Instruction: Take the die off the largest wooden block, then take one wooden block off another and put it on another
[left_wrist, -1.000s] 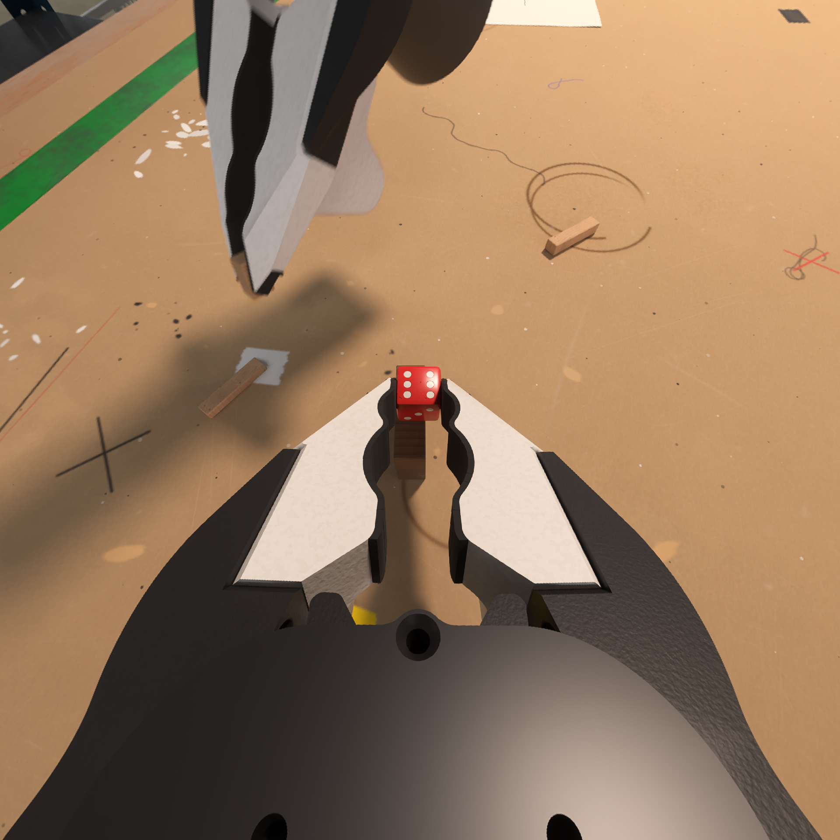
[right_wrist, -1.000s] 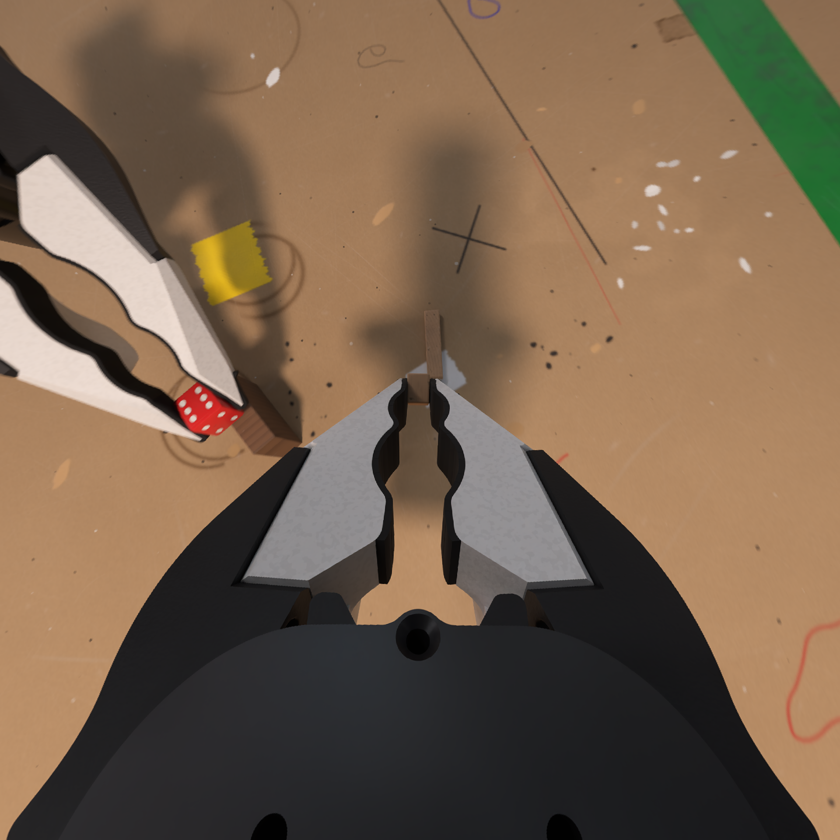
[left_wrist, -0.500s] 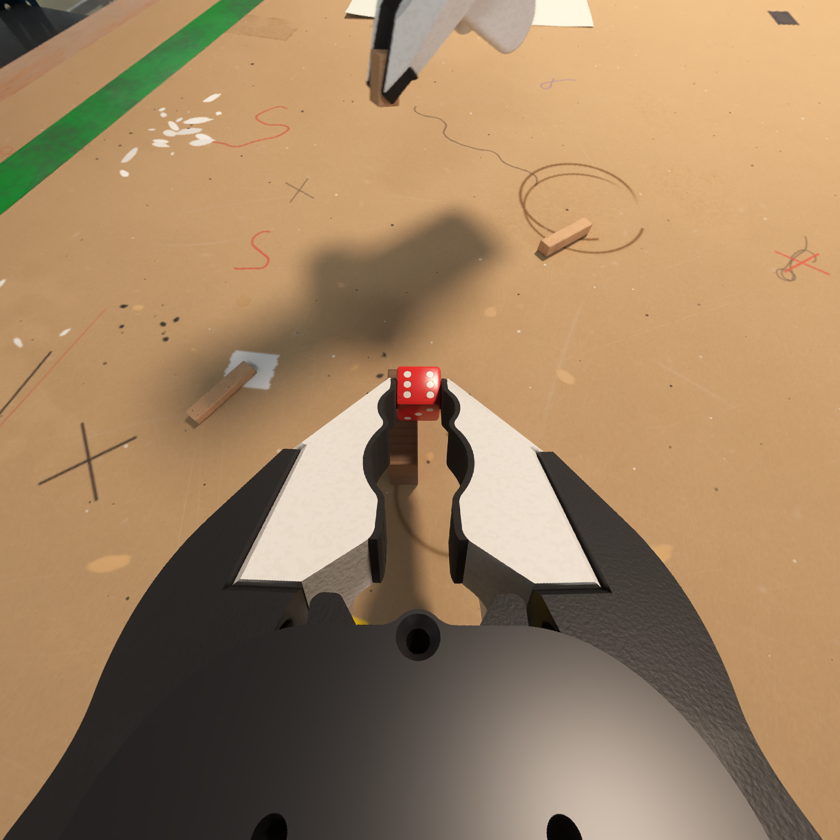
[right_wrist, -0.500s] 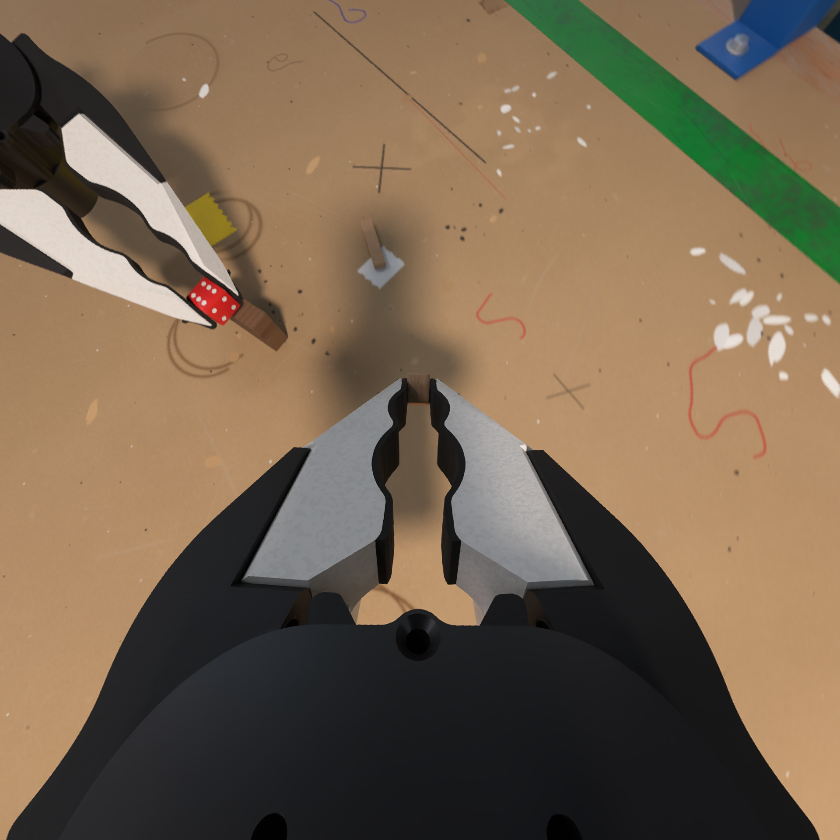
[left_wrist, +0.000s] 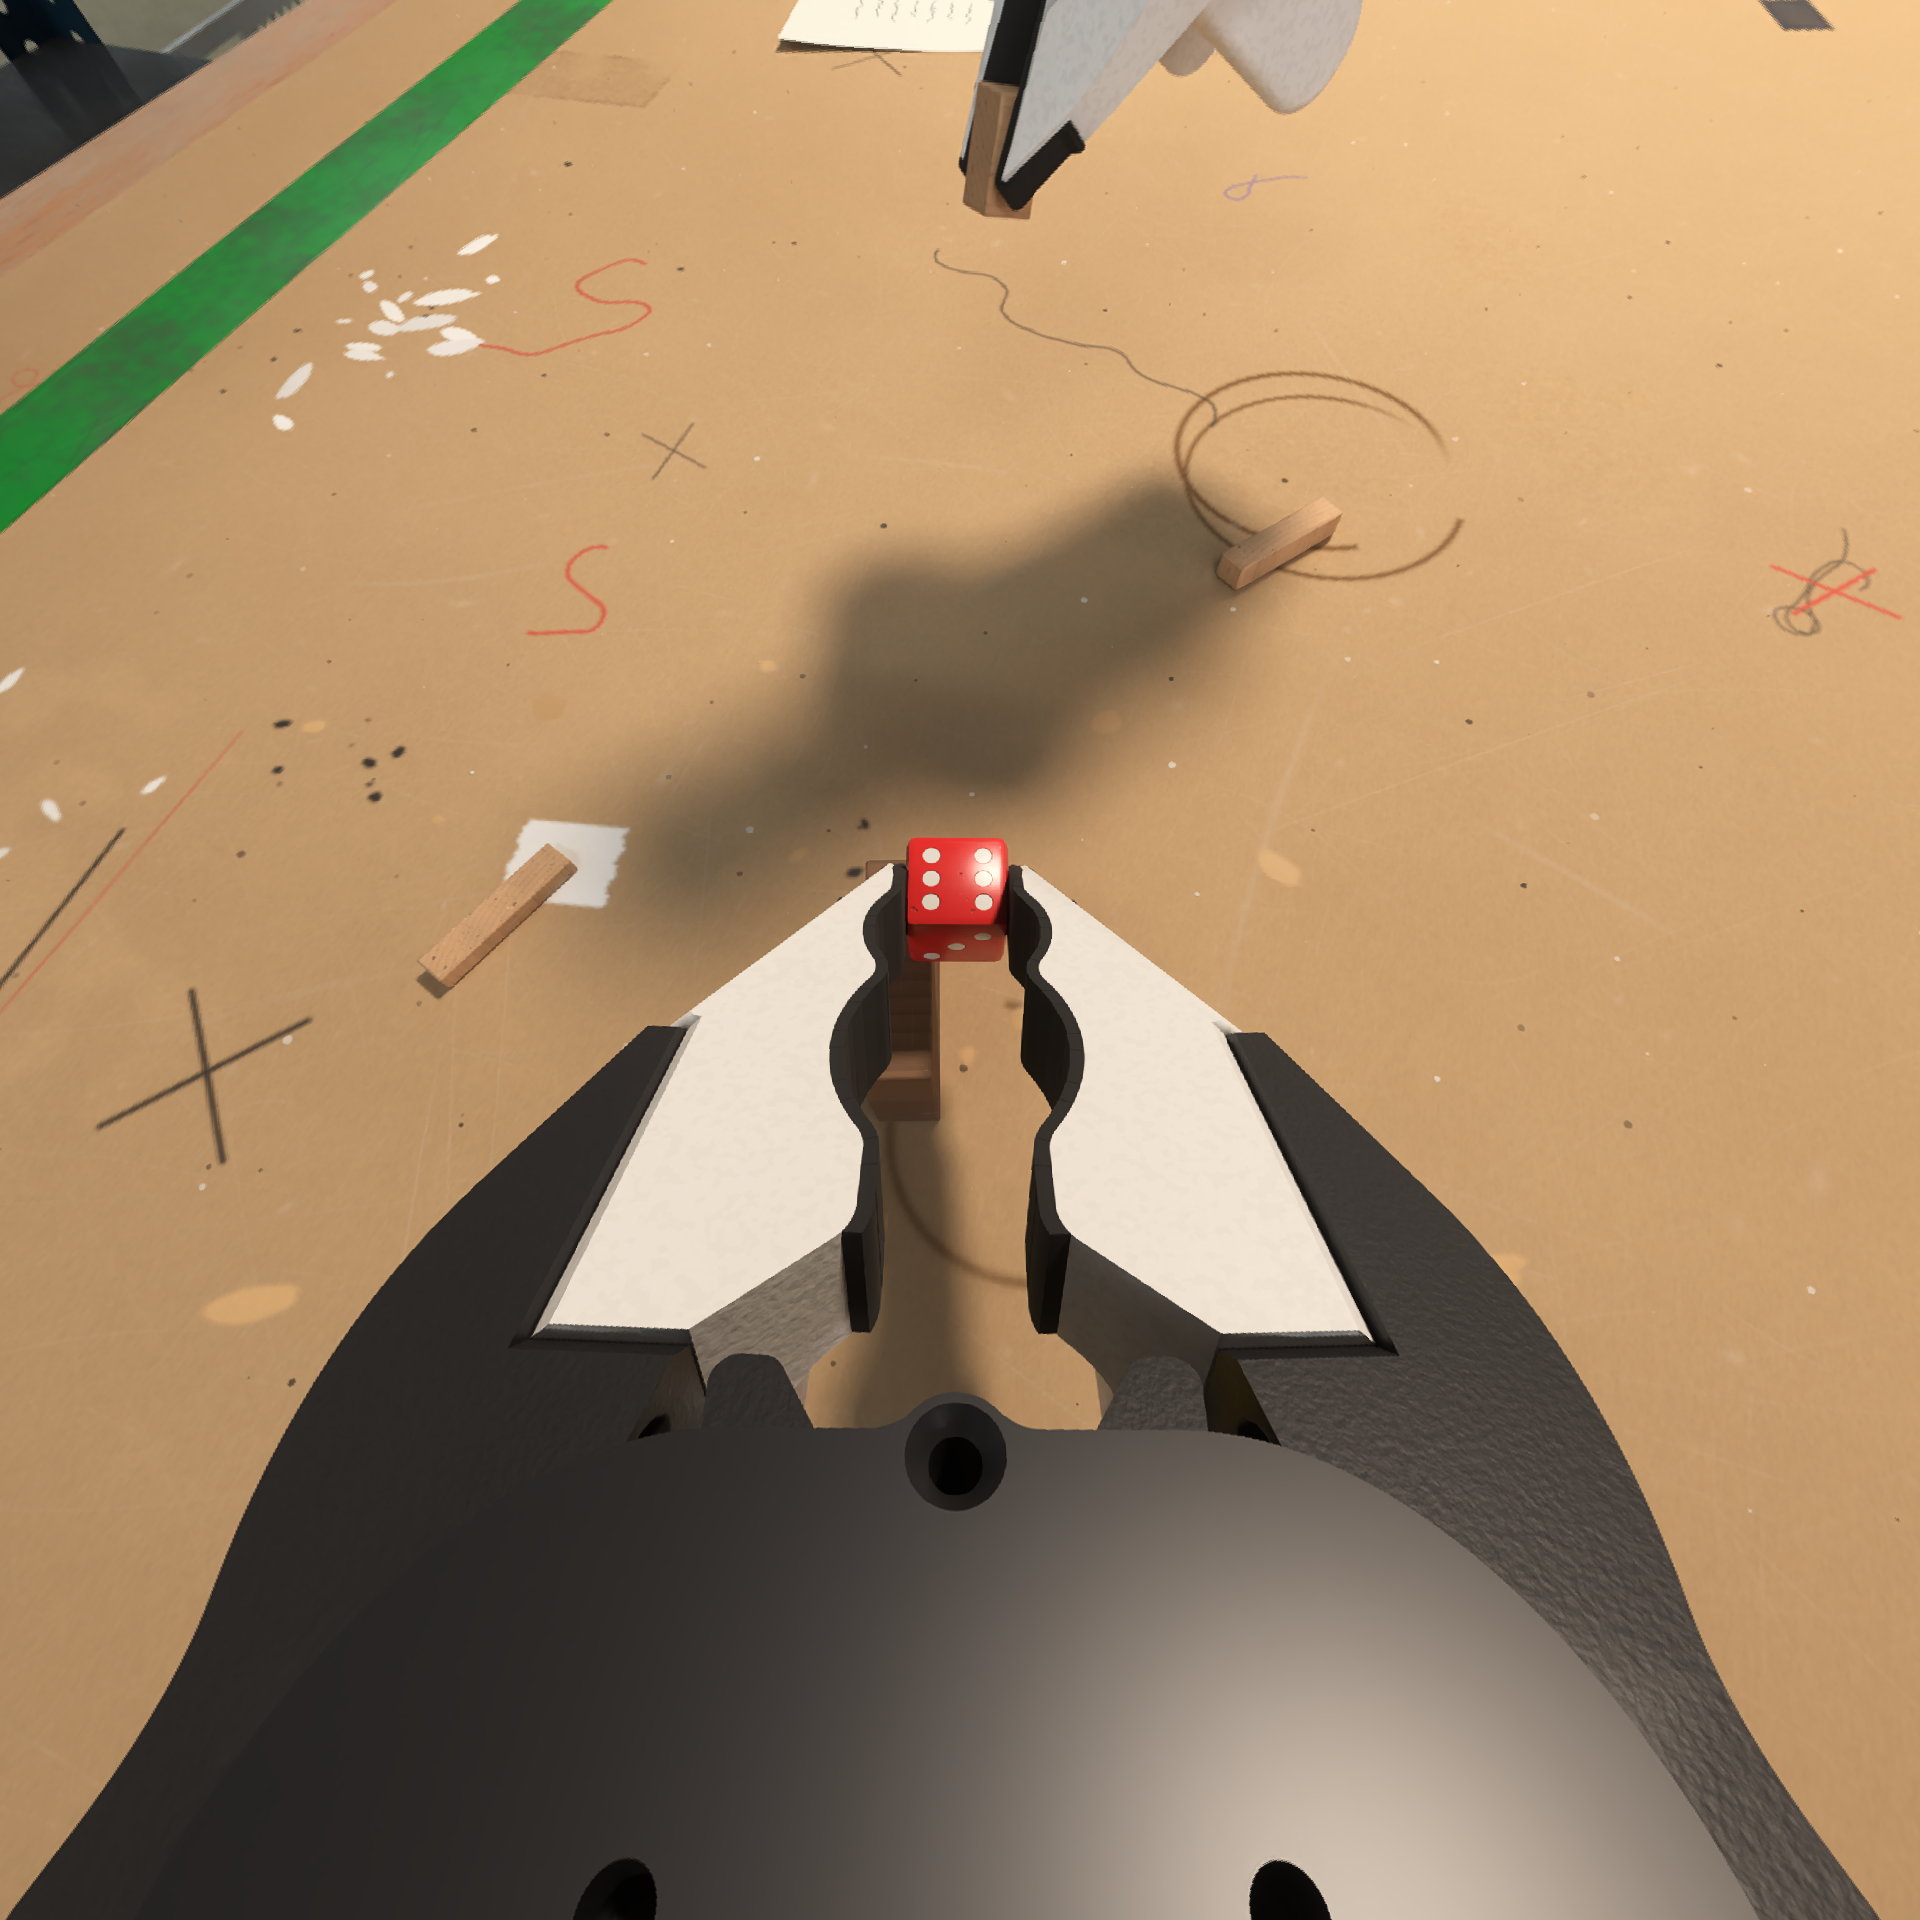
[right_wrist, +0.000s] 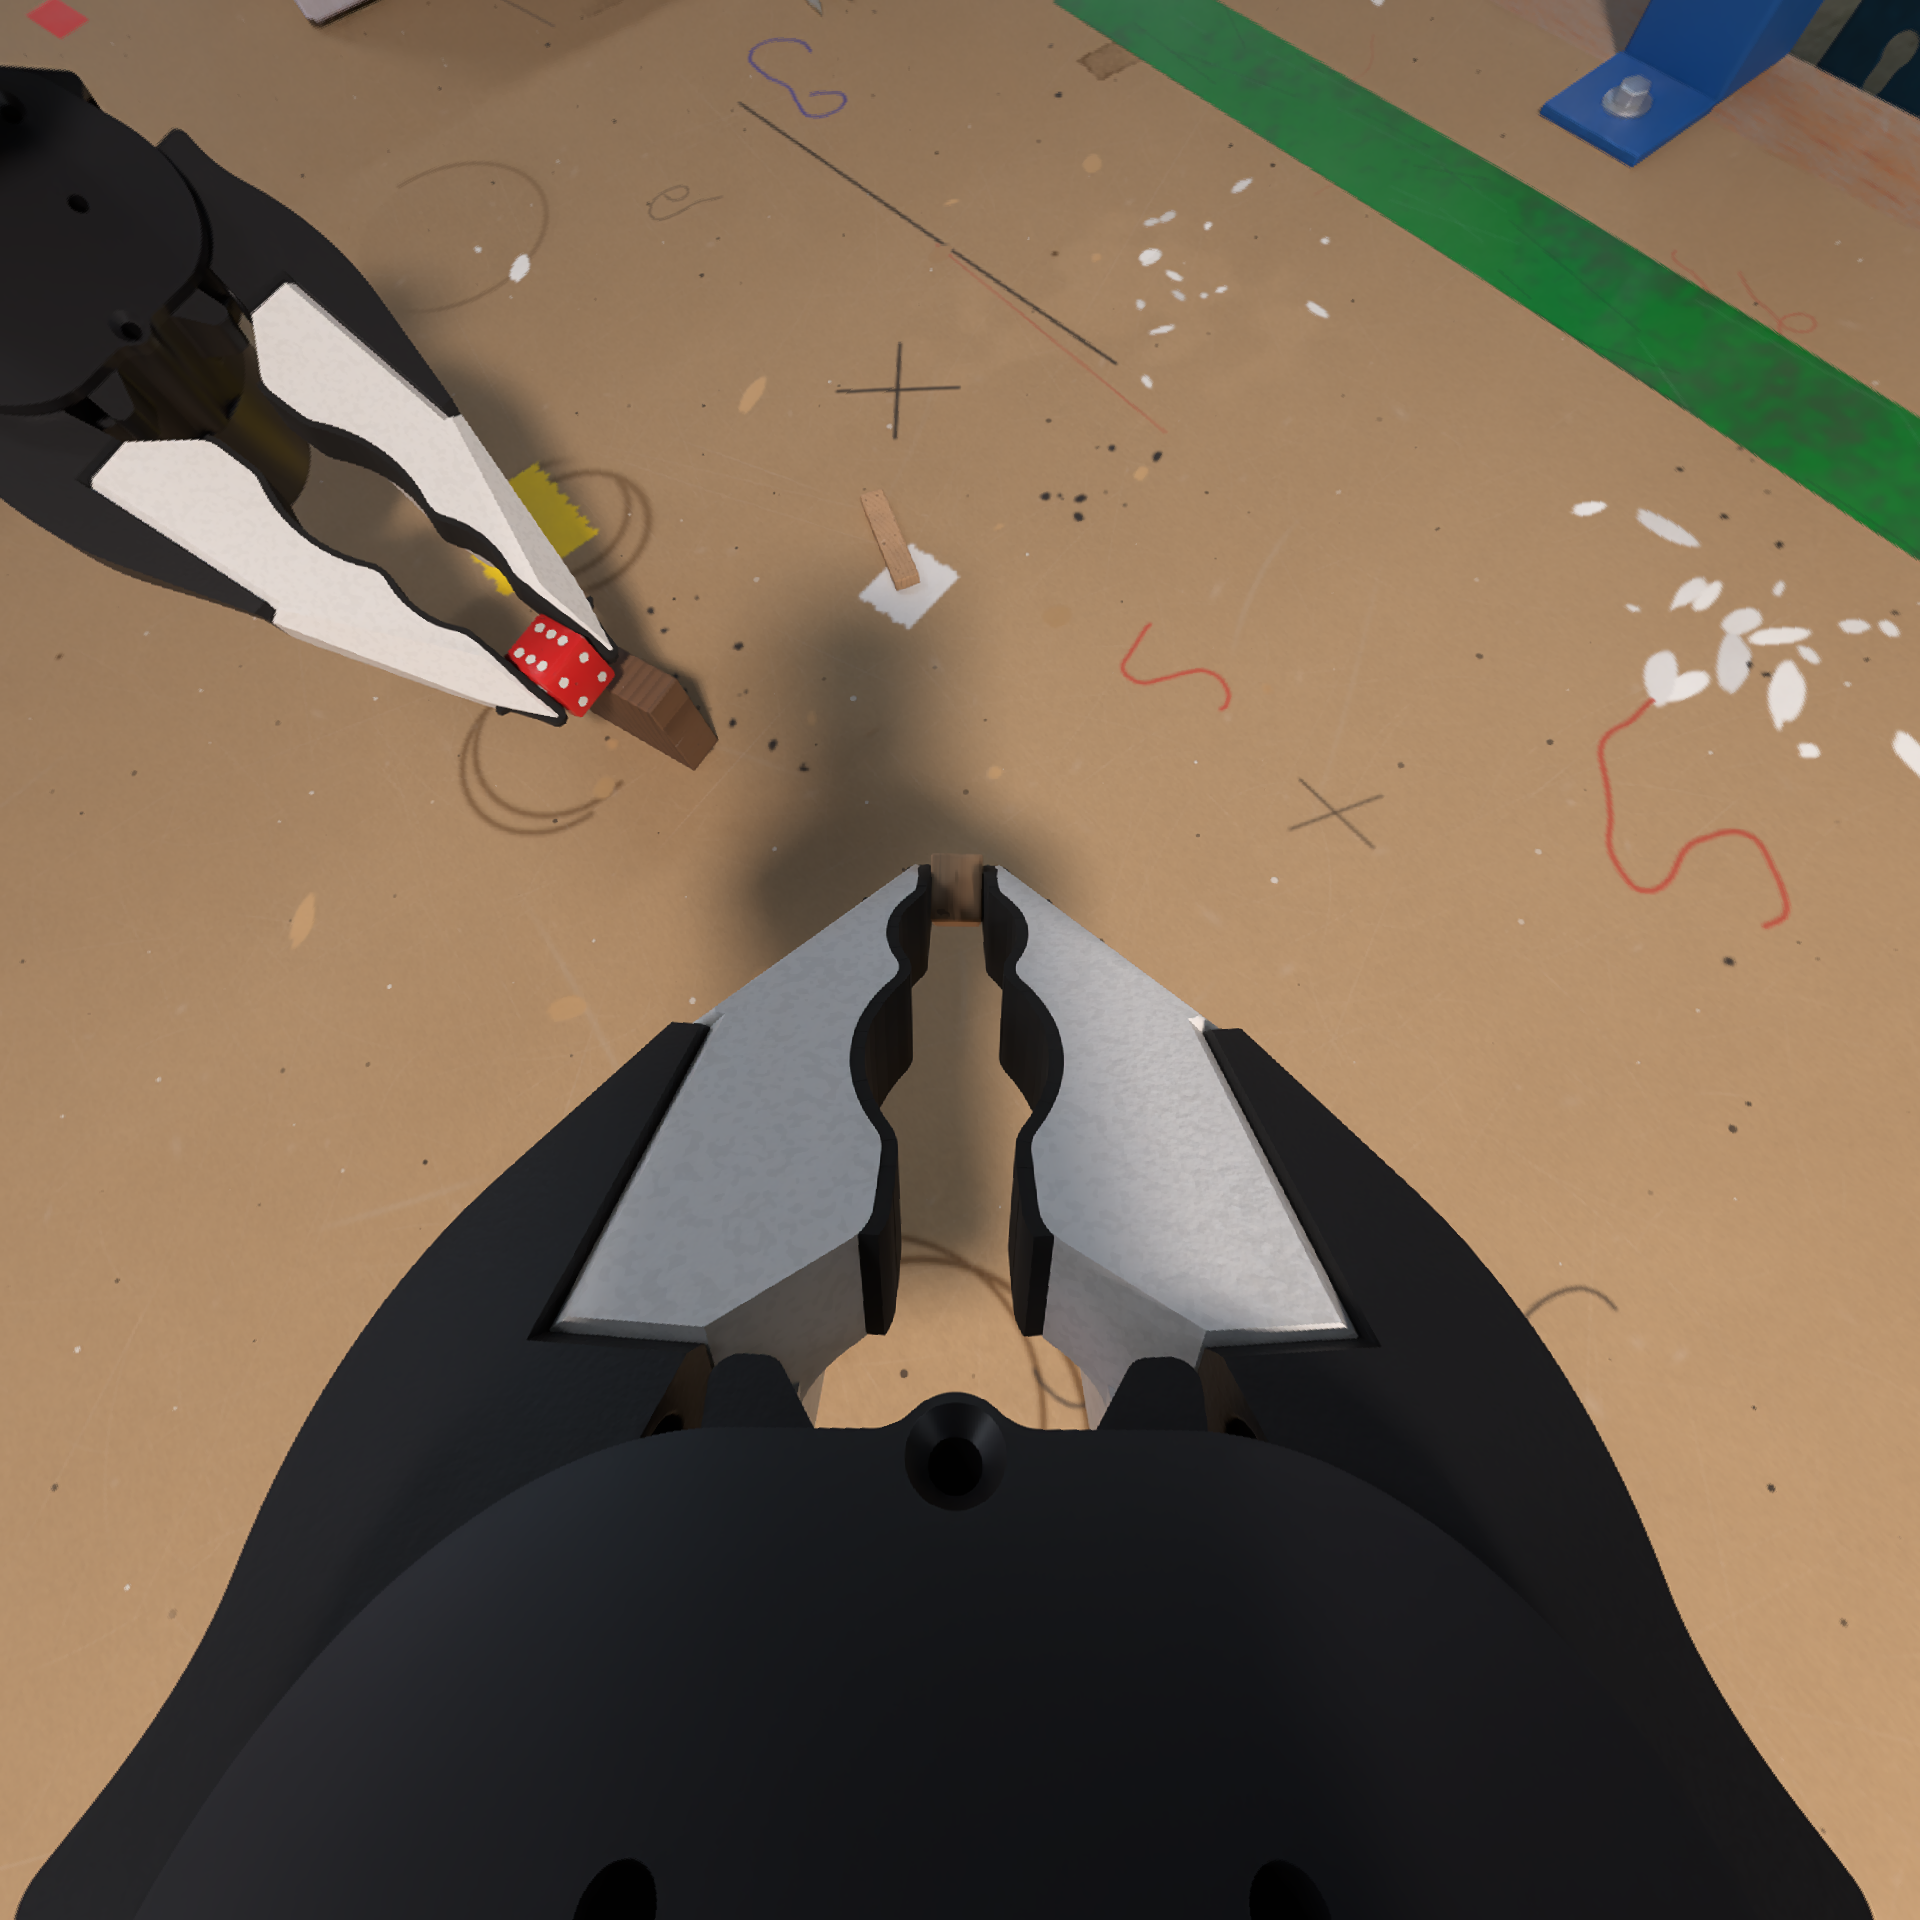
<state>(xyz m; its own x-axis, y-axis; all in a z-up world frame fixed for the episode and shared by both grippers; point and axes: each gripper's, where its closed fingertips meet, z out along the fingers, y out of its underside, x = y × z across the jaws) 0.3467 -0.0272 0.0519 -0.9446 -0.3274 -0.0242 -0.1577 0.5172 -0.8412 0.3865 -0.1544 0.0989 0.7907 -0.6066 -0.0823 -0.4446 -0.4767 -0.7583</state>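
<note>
Pinched between the tips of the left tool (left_wrist: 956, 896): the die (left_wrist: 956, 881), red with white pips, at frame centre in the left wrist view. Closed on its two side faces, tips only. Directly beneath and trailing toward 6 o'clock, the dark block (left_wrist: 912, 1049), the largest one, lying on the tabletop (left_wrist: 1455, 935). Impossible to tell whether the die is clear of that block or resting on its end.

Clamped in the right tool (right_wrist: 956, 883), raised at 12 o'clock: a small pale block (left_wrist: 989, 151), held upright by its sides. At 10 o'clock from the die, a flat block (left_wrist: 499, 914) with one end on a white patch (left_wrist: 582, 847). At 1 o'clock and well apart, another pale block (left_wrist: 1278, 540) lying on a scribbled ring.

Likely risks:
- A die gripped at the very tips could twist or pop out on a quick lift.
- If touching the dark block, could drag or tip it on the way up.
- A narrow landing face on either lying block; a carried block set down off-centre or tilted would probably slide off.
- Two tools working close; a crossing path could knock the die loose.

Hidden or unclear:
- Far end of the dark block, behind the left tool's fingers.
- Most of the carried block in the right wrist view, where only its top edge shows between the tips.
- Yellow patch (right_wrist: 551, 509) half covered by the left tool.
- Right tool body cut off at 12 o'clock.
</note>
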